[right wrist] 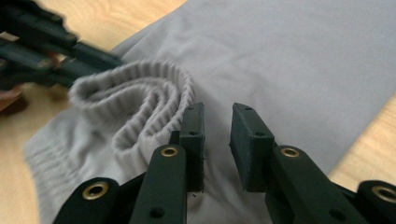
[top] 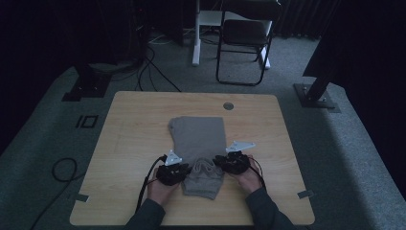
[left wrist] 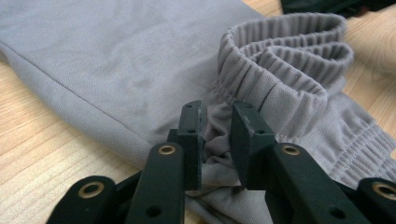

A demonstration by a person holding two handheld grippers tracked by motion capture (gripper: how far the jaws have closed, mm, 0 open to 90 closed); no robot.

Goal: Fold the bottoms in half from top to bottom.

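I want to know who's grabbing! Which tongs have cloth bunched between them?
The left tongs: grey shorts fabric bunches between them. The right tongs have a bare gap above flat cloth.

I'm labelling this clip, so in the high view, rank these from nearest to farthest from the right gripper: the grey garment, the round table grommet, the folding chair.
From the right gripper:
1. Grey garment, right at its jaws, mid-table.
2. Round grommet, near the table's far edge.
3. Folding chair, on the floor beyond the table.

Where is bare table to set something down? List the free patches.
Free: the wood left of the grey garment up to the table edge, the wood right of it, and the far strip around the round grommet. Crowded: the near middle, at the left gripper and right gripper.
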